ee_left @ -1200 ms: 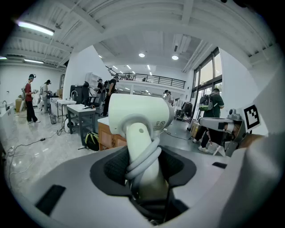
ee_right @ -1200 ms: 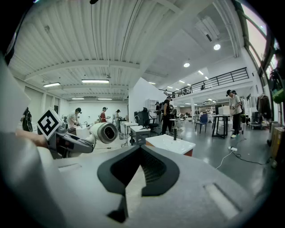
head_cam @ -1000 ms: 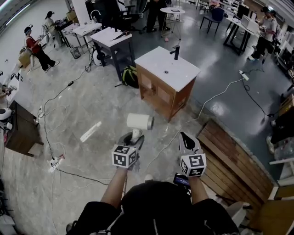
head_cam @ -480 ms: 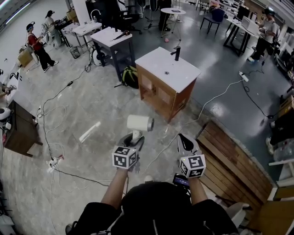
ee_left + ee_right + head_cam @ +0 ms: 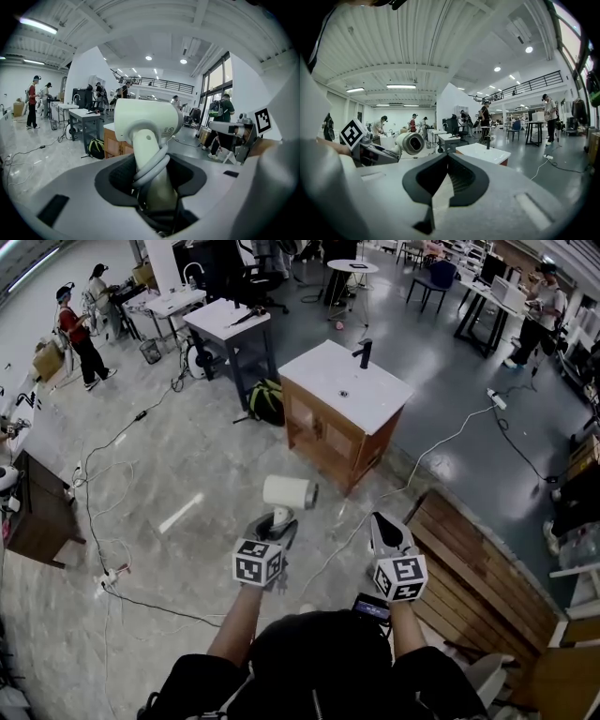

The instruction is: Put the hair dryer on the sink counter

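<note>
A white hair dryer (image 5: 288, 491) with its grey cord wound round the handle stands up between the jaws of my left gripper (image 5: 275, 521), which is shut on the handle. In the left gripper view the hair dryer (image 5: 147, 122) fills the middle above my left gripper (image 5: 152, 173). My right gripper (image 5: 384, 526) is beside it to the right, its jaws together with nothing in them. From the right gripper (image 5: 447, 159) view the hair dryer (image 5: 410, 143) shows at the left. The sink counter (image 5: 323, 371), white top on a wooden cabinet with a black faucet (image 5: 364, 352), stands ahead on the floor, apart from both grippers.
A wooden pallet (image 5: 478, 568) lies on the floor to the right. Cables (image 5: 112, 442) run across the floor at the left and round the cabinet. A dark backpack (image 5: 267, 395) leans by a grey table (image 5: 228, 317) behind the counter. People work at far tables.
Both grippers have edged a little forward toward the sink counter, the hair dryer going with the left one. Neither grip has changed.
</note>
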Demonstrator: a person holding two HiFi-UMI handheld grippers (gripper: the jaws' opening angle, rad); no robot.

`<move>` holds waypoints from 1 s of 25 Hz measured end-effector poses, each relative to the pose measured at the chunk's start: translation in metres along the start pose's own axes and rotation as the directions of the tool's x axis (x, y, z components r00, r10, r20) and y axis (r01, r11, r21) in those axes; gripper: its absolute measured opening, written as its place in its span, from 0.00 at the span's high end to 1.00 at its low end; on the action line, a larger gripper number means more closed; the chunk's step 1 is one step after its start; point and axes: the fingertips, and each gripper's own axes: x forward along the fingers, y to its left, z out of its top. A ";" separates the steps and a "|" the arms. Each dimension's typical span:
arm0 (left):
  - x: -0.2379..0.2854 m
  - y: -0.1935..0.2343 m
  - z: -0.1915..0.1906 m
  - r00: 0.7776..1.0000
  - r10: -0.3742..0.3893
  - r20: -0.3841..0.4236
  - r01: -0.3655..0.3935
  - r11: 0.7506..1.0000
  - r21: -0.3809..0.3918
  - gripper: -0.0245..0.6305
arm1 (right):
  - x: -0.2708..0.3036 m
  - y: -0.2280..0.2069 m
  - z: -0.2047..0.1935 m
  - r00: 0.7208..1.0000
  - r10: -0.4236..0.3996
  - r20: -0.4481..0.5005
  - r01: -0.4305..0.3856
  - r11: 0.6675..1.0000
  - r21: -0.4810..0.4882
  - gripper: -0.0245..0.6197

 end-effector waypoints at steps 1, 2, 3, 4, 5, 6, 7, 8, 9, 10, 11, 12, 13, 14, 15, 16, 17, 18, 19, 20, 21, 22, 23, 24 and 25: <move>0.001 0.003 0.001 1.000 -0.002 0.001 0.002 1.000 0.000 0.67 | 0.001 -0.003 0.001 1.000 -0.011 0.005 0.011 1.000 0.007 0.95; 0.003 0.006 0.001 1.000 -0.004 0.002 0.004 1.000 -0.005 0.67 | 0.002 -0.005 0.001 1.000 -0.021 0.007 0.021 1.000 0.013 0.95; 0.004 0.008 0.000 1.000 -0.005 0.002 0.005 1.000 -0.013 0.67 | 0.003 -0.005 0.000 1.000 -0.027 0.008 0.027 1.000 0.015 0.95; 0.005 0.010 -0.002 1.000 -0.007 0.002 0.007 1.000 -0.022 0.67 | 0.003 -0.005 0.000 1.000 -0.030 0.008 0.030 0.999 0.013 0.95; 0.006 0.012 -0.002 1.000 -0.008 0.003 0.008 1.000 -0.027 0.67 | 0.004 -0.005 0.000 0.999 -0.032 0.008 0.032 0.999 0.009 0.95; 0.008 0.014 -0.001 1.000 -0.009 0.005 0.009 1.000 -0.028 0.67 | 0.005 -0.005 0.001 0.999 -0.033 0.010 0.033 0.999 0.003 0.95; 0.010 0.014 0.000 1.000 -0.010 0.008 0.011 1.000 -0.027 0.67 | 0.006 -0.006 0.002 0.999 -0.035 0.012 0.035 0.999 -0.002 0.95; 0.011 0.015 0.001 1.000 -0.013 0.012 0.013 1.000 -0.025 0.67 | 0.007 -0.007 0.002 0.999 -0.036 0.015 0.036 0.999 -0.005 0.95; 0.013 0.015 0.002 1.000 -0.015 0.014 0.016 1.000 -0.023 0.67 | 0.009 -0.008 0.002 0.999 -0.037 0.017 0.037 0.999 -0.006 0.95; 0.015 0.016 0.001 1.000 -0.017 0.014 0.017 1.000 -0.023 0.67 | 0.012 -0.009 0.002 0.999 -0.038 0.017 0.038 0.999 -0.006 0.95; 0.017 0.017 0.000 1.000 -0.018 0.012 0.018 1.000 -0.023 0.67 | 0.014 -0.010 0.001 0.999 -0.037 0.017 0.037 0.999 -0.005 0.95; 0.018 0.018 -0.001 1.000 -0.018 0.010 0.018 1.000 -0.024 0.67 | 0.017 -0.010 0.001 0.999 -0.034 0.017 0.034 0.999 -0.006 0.95; 0.021 0.019 -0.001 1.000 -0.017 0.009 0.017 1.000 -0.023 0.67 | 0.021 -0.010 0.001 0.999 -0.030 0.019 0.030 1.000 -0.009 0.95; 0.023 0.021 0.000 1.000 -0.016 0.009 0.016 1.000 -0.019 0.67 | 0.026 -0.011 0.002 0.999 -0.024 0.023 0.025 1.000 -0.015 0.95; 0.026 0.023 0.002 1.000 -0.015 0.011 0.015 1.000 -0.014 0.67 | 0.031 -0.011 0.005 0.999 -0.018 0.028 0.019 1.000 -0.022 0.95; 0.029 0.026 0.005 1.000 -0.013 0.013 0.013 1.000 -0.009 0.67 | 0.037 -0.012 0.008 0.999 -0.012 0.033 0.013 0.999 -0.029 0.95; 0.032 0.029 0.008 1.000 -0.011 0.015 0.011 1.000 -0.005 0.67 | 0.043 -0.013 0.011 0.999 -0.006 0.040 0.007 0.999 -0.034 0.95; 0.035 0.031 0.011 1.000 -0.009 0.018 0.009 1.000 -0.001 0.67 | 0.048 -0.014 0.013 0.999 -0.002 0.046 0.003 0.999 -0.036 0.95; 0.039 0.034 0.014 1.000 -0.006 0.021 0.006 1.000 0.003 0.67 | 0.054 -0.016 0.015 0.999 0.001 0.052 0.001 0.999 -0.035 0.95; 0.042 0.037 0.017 1.000 -0.004 0.026 0.004 1.000 0.006 0.67 | 0.059 -0.018 0.016 0.998 0.004 0.057 -0.002 0.999 -0.035 0.95; 0.046 0.039 0.020 1.000 -0.002 0.030 0.001 1.000 0.009 0.67 | 0.065 -0.020 0.016 0.998 0.008 0.060 -0.006 0.999 -0.035 0.95; 0.050 0.042 0.024 0.999 0.002 0.033 -0.002 1.000 0.011 0.67 | 0.071 -0.022 0.017 0.998 0.012 0.062 -0.010 0.999 -0.035 0.95; 0.055 0.045 0.028 0.999 0.005 0.034 -0.006 1.000 0.013 0.67 | 0.078 -0.024 0.017 0.998 0.016 0.063 -0.014 0.999 -0.035 0.95; 0.060 0.049 0.032 0.999 0.009 0.035 -0.009 1.000 0.015 0.67 | 0.085 -0.027 0.018 0.998 0.020 0.064 -0.018 0.999 -0.034 0.95; 0.067 0.053 0.036 0.999 0.011 0.035 -0.011 1.000 0.016 0.67 | 0.092 -0.031 0.019 0.998 0.023 0.064 -0.021 0.999 -0.032 0.95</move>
